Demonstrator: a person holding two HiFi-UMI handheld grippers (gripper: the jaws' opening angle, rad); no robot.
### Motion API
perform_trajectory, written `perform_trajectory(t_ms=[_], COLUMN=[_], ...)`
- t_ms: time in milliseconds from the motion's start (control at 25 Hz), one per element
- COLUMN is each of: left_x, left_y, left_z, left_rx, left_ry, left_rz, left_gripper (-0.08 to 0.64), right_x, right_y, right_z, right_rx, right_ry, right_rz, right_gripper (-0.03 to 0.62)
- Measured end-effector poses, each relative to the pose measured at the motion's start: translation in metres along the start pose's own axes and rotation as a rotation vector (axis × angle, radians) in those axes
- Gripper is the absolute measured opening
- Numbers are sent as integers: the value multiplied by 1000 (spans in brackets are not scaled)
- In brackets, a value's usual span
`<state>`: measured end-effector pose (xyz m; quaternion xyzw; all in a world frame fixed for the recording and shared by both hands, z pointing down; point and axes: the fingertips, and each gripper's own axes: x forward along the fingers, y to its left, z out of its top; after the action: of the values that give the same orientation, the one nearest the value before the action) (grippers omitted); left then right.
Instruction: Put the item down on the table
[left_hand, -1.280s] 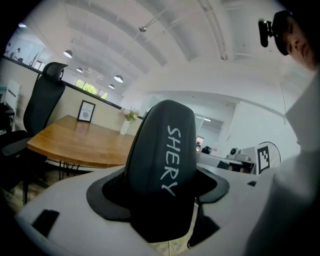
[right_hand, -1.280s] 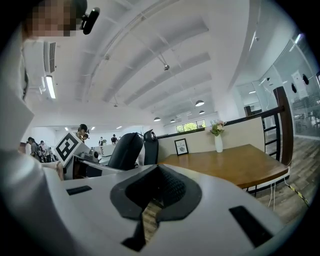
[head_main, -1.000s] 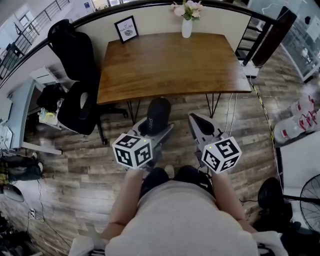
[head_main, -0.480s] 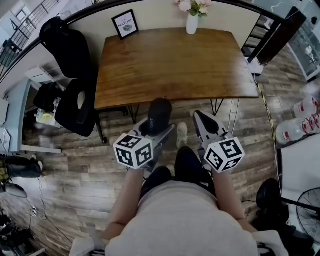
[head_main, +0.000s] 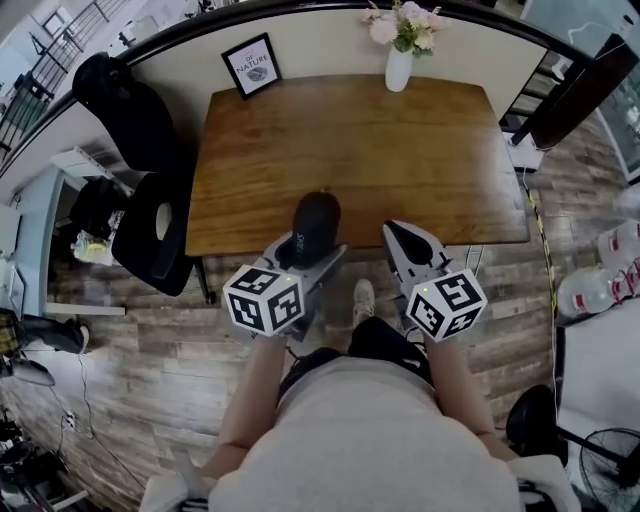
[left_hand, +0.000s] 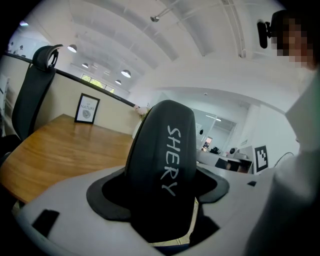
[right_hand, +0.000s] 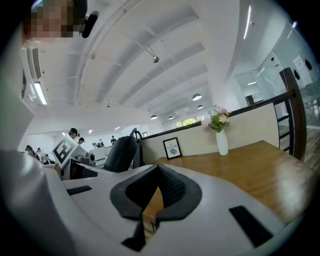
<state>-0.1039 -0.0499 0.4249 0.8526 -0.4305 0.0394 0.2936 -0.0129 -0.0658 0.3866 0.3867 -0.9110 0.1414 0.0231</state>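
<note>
Nearest the camera, a person in a light shirt (head_main: 360, 440) stands on a wood-plank floor (head_main: 150, 350) with both forearms extended. Each hand carries a grey two-jaw gripper topped by a cube with black-and-white square markers (left cube (head_main: 266, 300); right cube (head_main: 446, 303)). The left gripper (head_main: 308, 250) has its jaws spread wide and clamped on the flanks of a dark grey, rounded oblong item (left_hand: 162, 165) lettered "SHERY". The item stands upright between the jaws and is held off any surface. In the head view its upper end overlaps the near edge of the table. The right gripper (head_main: 402, 236), just beside the left, holds nothing, and its ribbed black pads (right_hand: 172, 187) meet at their tips. Beyond both grippers lies the rectangular brown wooden table (head_main: 350, 140). A black office chair (head_main: 150, 225) stands at its left side. At the table's far edge a black-framed print (head_main: 250, 64) leans against the cream wall. To its right stands a white vase (head_main: 399, 68) of pink flowers (head_main: 405, 25).
</note>
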Motion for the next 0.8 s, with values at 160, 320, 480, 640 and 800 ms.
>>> perform_trajectory(t_ms=[160,320,480,640,800], left_x=[35,67,92,108,115], left_y=[13,23,34,44,59], left_z=[24,48,66,71,72], left_rx=[-7,3,3,-19,-32], left_ry=[-5,-16,-37,-44,-35], left_rz=[28,49,71,89,110], left_gripper=[368,368,368,368,368], right_x=[27,55,77,89,98], right_y=[-29,-62,-81,-95,-105], right_z=[21,38,47,48,42], right_rx=[-6,-10,-23,-23,-1], right_ry=[13,13,21,42,56], right_rz=[59,90,139,170,168], right_gripper=[9,9,11,9,9])
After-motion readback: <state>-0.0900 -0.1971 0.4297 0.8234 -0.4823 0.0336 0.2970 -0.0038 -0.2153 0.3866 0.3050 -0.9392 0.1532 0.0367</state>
